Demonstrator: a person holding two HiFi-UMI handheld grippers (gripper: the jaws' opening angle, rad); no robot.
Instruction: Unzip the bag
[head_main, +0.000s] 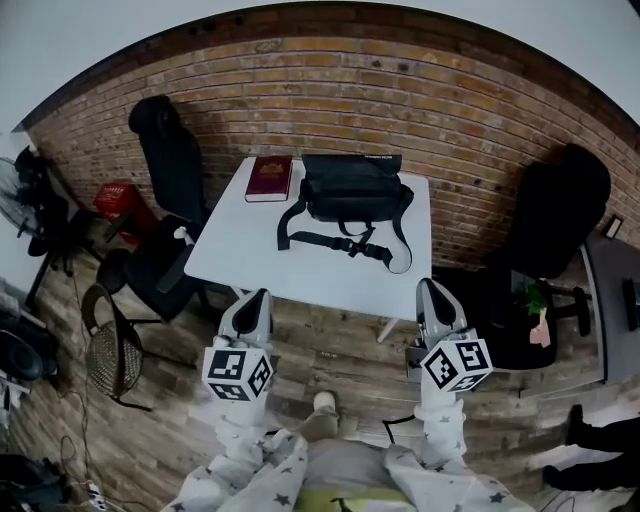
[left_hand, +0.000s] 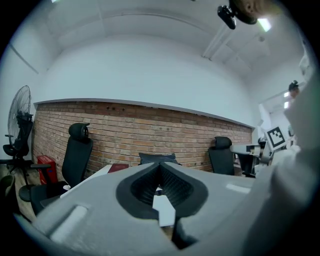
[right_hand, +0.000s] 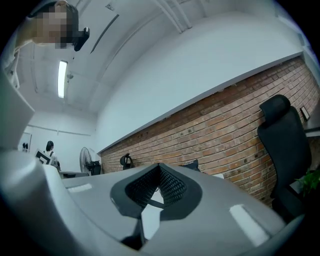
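Observation:
A black bag (head_main: 351, 191) with a long loose strap (head_main: 345, 243) lies at the back of the white table (head_main: 260, 255), against the brick wall. Its top edge also peeks over the jaws in the left gripper view as the black bag (left_hand: 157, 158). My left gripper (head_main: 257, 297) hangs in front of the table's near left edge, jaws shut, nothing in them. My right gripper (head_main: 430, 287) hangs by the near right corner, also shut and empty. Both are well short of the bag.
A dark red book (head_main: 269, 178) lies on the table left of the bag. Black office chairs stand at the left (head_main: 165, 215) and right (head_main: 555, 240). A red crate (head_main: 118, 199) and a fan (left_hand: 18, 122) are at the far left. A grey desk (head_main: 612, 300) is at the right.

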